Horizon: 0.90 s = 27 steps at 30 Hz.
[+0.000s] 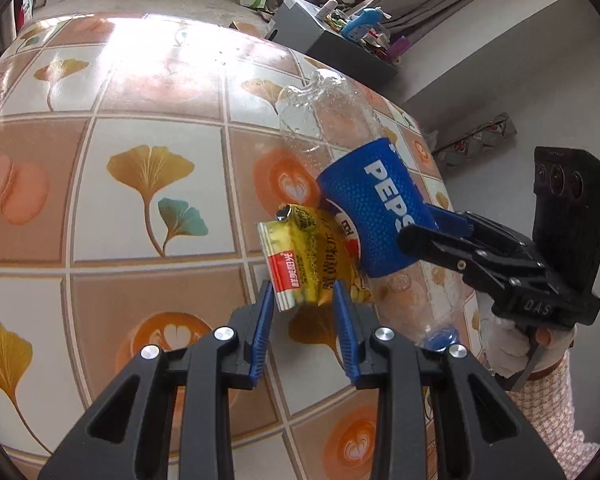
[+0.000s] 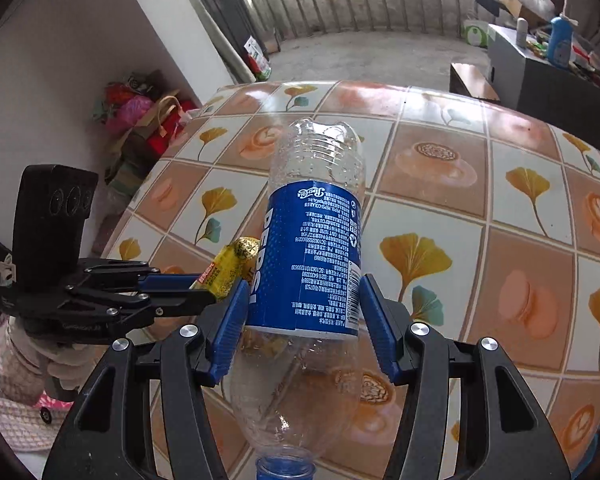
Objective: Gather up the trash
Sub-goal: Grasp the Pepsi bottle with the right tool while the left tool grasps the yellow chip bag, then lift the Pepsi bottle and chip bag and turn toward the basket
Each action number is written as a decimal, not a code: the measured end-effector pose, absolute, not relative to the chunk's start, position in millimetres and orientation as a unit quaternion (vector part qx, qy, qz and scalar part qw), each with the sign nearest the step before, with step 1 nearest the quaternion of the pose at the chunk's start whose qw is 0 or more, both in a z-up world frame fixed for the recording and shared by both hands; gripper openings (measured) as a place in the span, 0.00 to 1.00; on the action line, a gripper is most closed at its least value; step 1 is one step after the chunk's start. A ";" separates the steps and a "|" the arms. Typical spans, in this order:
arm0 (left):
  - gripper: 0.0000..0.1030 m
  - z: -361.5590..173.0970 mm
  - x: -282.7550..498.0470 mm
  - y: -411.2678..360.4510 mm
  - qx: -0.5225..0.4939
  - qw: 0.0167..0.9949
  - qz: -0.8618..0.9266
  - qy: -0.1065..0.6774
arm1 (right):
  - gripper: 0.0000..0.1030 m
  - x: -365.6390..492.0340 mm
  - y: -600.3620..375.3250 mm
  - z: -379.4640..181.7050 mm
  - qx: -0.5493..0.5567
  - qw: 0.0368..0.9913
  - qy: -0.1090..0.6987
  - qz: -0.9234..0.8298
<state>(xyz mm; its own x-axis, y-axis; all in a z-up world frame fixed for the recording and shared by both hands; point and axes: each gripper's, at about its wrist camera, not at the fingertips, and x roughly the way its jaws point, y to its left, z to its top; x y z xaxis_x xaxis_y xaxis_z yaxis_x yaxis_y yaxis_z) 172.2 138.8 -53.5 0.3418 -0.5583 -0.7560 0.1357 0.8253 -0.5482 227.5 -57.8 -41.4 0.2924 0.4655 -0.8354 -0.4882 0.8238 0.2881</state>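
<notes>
both pieces picked up: left gripper (image 1: 302, 316) pinches wrapper (image 1: 308, 260), right gripper (image 2: 304, 316) half-open clamps bottle (image 2: 314, 240); next, carry to bin.

Table (image 2: 440, 168) with glossy ginkgo-leaf and coffee-cup patterned tile cloth

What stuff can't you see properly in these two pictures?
- Snack packet: in the right wrist view, mostly hidden behind the left gripper and the Pepsi bottle.
- Bottle cap: cut off by the bottom edge in the right wrist view; in the left wrist view, partly behind the left gripper's frame.
- Trash bin: in neither view.
- Shelf clutter: too small and warped to identify.
</notes>
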 end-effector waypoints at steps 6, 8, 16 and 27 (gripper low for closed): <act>0.27 -51.5 158.5 139.0 -0.197 0.797 -0.223 0.526 | 0.52 185.1 -61.1 -41.4 0.018 0.789 0.521 0.327; 0.27 -52.2 152.8 140.2 -0.198 0.796 -0.231 0.524 | 0.52 176.2 -71.6 -40.8 0.038 0.788 0.522 0.323; 0.13 -53.8 148.7 125.9 -0.189 0.801 -0.244 0.513 | 0.52 150.6 -110.2 -45.0 0.133 0.795 0.518 0.284; 0.06 -33.2 117.1 67.4 -0.074 0.811 -0.309 0.491 | 0.51 113.5 -134.5 -28.8 0.075 0.848 0.496 0.168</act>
